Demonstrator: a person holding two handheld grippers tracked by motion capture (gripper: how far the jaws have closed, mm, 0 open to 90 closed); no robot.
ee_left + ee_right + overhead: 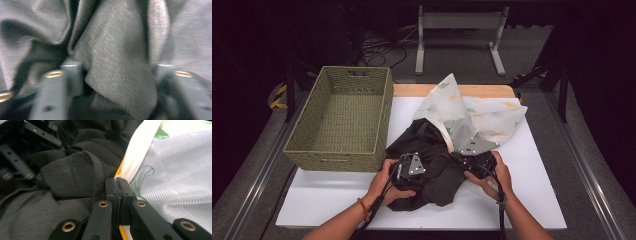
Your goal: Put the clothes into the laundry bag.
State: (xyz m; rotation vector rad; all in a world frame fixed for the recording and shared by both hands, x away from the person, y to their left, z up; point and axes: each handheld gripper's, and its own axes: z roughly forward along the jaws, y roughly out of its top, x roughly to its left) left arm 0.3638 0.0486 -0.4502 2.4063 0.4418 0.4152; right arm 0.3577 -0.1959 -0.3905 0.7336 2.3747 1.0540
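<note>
Right gripper (117, 195): we see its 2 fingers pressed together low in the frame's centre, clamped on the edge of the white mesh bag (175, 177), with a yellow trim showing along that edge. Left gripper (112, 75): fingers (71, 72) stand apart, a fold of the dark garment (117, 62) between them; we cannot tell if the pads press on it, the picture is blurred.

In the high view both grippers sit at lower centre, left gripper (409, 167) on the dark garment (432, 160), right gripper (477, 150) at the seam where garment meets the white mesh bag (472, 112). The bag rises toward upper centre, leaf print on it. Both lie on the white table (337, 195). A woven basket (339, 160) stands at the left, just beside the garment.
</note>
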